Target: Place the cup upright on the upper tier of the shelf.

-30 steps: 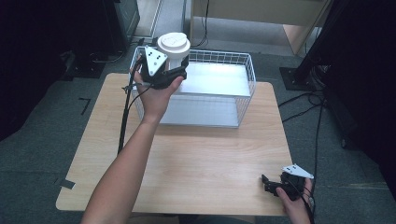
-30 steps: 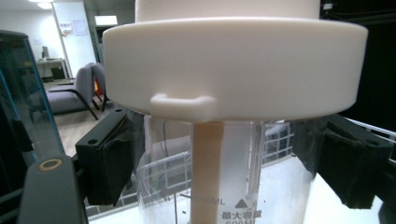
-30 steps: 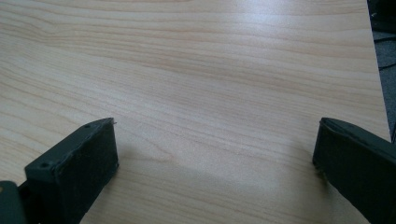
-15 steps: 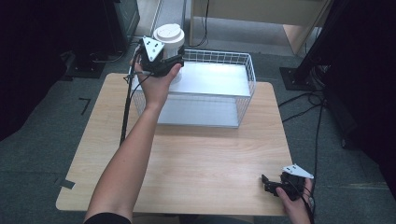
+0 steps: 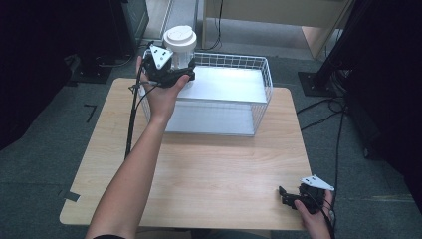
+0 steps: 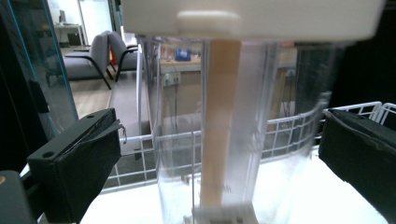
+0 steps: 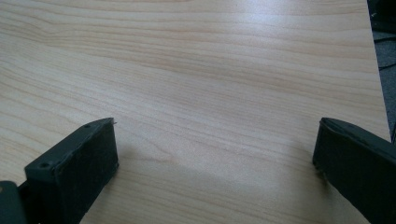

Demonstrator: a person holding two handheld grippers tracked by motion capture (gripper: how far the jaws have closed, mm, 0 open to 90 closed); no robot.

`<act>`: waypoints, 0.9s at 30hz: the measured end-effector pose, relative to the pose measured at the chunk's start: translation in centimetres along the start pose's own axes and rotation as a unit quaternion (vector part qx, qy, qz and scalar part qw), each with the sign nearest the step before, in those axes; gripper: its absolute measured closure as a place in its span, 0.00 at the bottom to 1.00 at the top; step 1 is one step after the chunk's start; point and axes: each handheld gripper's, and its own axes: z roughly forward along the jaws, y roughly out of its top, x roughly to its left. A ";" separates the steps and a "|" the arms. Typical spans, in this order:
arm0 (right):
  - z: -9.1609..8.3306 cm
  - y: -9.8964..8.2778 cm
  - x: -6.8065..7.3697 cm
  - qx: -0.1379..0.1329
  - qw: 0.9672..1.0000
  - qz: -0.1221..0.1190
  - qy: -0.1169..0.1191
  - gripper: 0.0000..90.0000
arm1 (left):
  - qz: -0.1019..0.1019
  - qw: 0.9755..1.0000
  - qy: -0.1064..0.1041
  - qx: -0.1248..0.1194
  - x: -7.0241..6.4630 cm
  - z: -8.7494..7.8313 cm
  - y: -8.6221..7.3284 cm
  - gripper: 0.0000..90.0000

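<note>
Fingers (image 6: pixel 74 172) of the left gripper (image 5: pixel 175 75): spread wide, pads clear of the clear plastic cup with white lid (image 6: pixel 233 116) standing between them; the jaws have just been opening. Fingers of the right gripper (image 5: pixel 291 198): wide, nothing between them, held low over the pale wood-grain worktop (image 7: pixel 210 84) at its near right corner, well apart from the white wire basket (image 5: pixel 259 94).

Cup: placed at the far left corner of the basket, apparently upright, with a tan strip visible inside it.

Step judged in hand: release of the cup into the basket. Next move judged to call for a straight withdrawal of the left gripper, without the cup being clipped.

Difference from the earlier frames: the cup was gripped then and is let go now; the right gripper is unchanged.
</note>
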 end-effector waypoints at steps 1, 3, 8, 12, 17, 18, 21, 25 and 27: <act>0.0 0.0 0.0 0.000 1.000 0.000 0.000 0.00 | -0.001 1.000 -0.001 -0.002 -0.1 -0.2 -0.1 0.00; 0.0 0.0 0.0 0.000 1.000 0.000 0.000 0.00 | 0.004 1.000 -0.002 -0.004 -0.2 -0.8 -0.5 0.00; 0.0 0.0 0.0 0.000 1.000 0.000 0.000 0.00 | 0.019 1.000 -0.008 -0.002 -0.6 -2.0 -1.6 0.00; 0.0 0.0 0.0 0.000 1.000 0.000 0.000 0.00 | 0.016 1.000 -0.009 0.000 -0.5 -3.0 -2.7 0.00; 0.0 0.0 0.0 0.000 1.000 -0.001 0.000 0.00 | 0.025 1.000 -0.011 0.007 -0.5 -4.3 -4.5 0.00; 0.0 0.0 0.0 0.000 1.000 0.000 0.000 0.00 | 0.030 0.999 -0.011 0.009 -0.5 -4.6 -5.0 0.00; 0.0 0.0 0.0 0.000 1.000 -0.001 0.000 0.00 | 0.035 0.999 -0.011 0.011 -0.4 -5.6 -6.1 0.00; 0.0 0.0 0.0 0.001 1.000 -0.001 -0.001 0.00 | 0.035 0.999 -0.007 0.014 -0.2 -6.8 -7.4 0.00; 0.0 0.0 0.0 0.001 1.000 -0.001 -0.001 0.00 | 0.035 0.999 -0.008 0.017 -0.2 -7.0 -7.7 0.00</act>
